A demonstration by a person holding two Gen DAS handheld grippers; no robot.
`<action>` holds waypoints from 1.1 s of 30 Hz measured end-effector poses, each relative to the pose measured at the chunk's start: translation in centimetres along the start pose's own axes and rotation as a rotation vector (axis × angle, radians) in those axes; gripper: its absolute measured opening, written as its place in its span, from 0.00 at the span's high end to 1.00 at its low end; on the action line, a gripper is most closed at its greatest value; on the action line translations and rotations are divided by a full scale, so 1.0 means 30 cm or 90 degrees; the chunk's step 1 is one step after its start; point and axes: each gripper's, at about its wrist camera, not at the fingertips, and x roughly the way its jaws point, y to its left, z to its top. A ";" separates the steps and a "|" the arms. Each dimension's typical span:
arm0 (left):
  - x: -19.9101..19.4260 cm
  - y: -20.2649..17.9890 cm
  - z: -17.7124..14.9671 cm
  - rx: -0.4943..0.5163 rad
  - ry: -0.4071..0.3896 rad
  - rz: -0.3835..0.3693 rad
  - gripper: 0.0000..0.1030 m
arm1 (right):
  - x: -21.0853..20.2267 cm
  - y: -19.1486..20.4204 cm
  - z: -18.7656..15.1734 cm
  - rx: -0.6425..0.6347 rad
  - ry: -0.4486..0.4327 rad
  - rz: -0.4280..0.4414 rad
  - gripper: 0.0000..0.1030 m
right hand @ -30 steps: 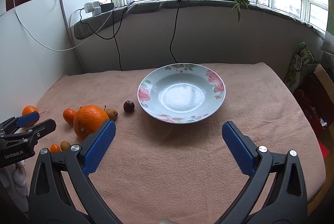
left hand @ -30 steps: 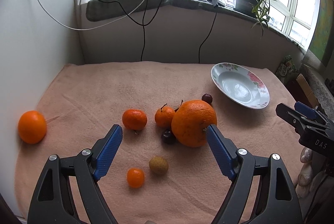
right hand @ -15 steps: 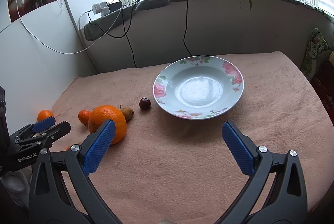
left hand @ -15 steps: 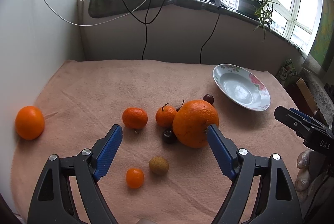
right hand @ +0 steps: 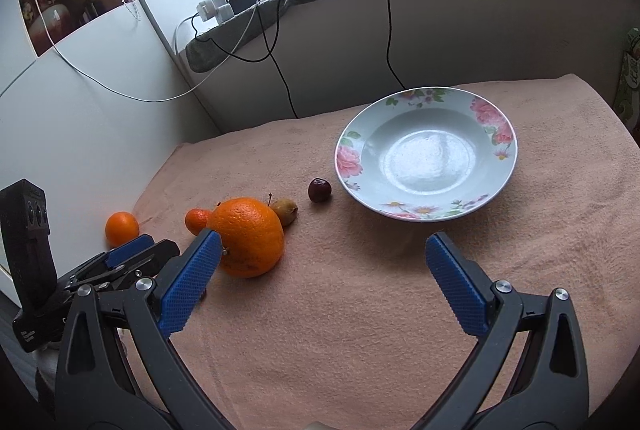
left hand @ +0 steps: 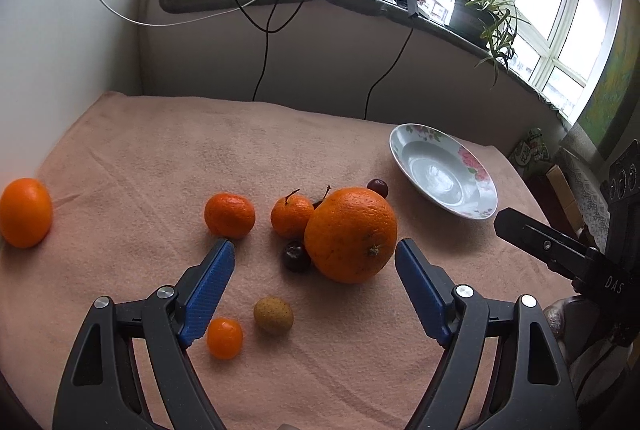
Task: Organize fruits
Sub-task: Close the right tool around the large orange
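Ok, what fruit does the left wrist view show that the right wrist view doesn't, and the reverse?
Only the left wrist view shows the smallest orange fruit, the tan round fruit beside it, and the dark cherry against the big orange.

Only the right wrist view clearly shows the brownish fruit behind the big orange.

Both show the big orange, the lone orange far left, the cherry near the plate, the empty flowered plate, and both grippers open.
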 end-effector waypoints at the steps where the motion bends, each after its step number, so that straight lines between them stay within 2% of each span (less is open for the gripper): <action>1: 0.004 -0.002 -0.001 -0.001 0.003 -0.007 0.25 | 0.009 0.005 0.003 0.001 0.004 0.009 0.00; 7: 0.046 -0.015 -0.003 -0.005 0.026 -0.047 0.32 | 0.066 0.037 0.017 0.009 0.029 0.065 0.00; 14: 0.082 -0.030 -0.002 -0.003 0.037 -0.064 0.33 | 0.157 0.065 0.025 0.023 0.072 0.113 0.00; 19: 0.107 -0.037 -0.006 0.006 0.044 -0.063 0.33 | 0.240 0.075 0.009 0.034 0.116 0.137 0.08; 26: 0.136 -0.034 -0.003 0.013 0.054 -0.067 0.36 | 0.318 0.077 0.002 0.055 0.151 0.169 0.10; 28: 0.142 -0.031 0.000 0.007 0.059 -0.077 0.36 | 0.332 0.082 0.000 0.057 0.162 0.177 0.19; 33: 0.150 -0.032 0.002 0.011 0.062 -0.077 0.39 | 0.369 0.087 -0.007 0.058 0.175 0.182 0.20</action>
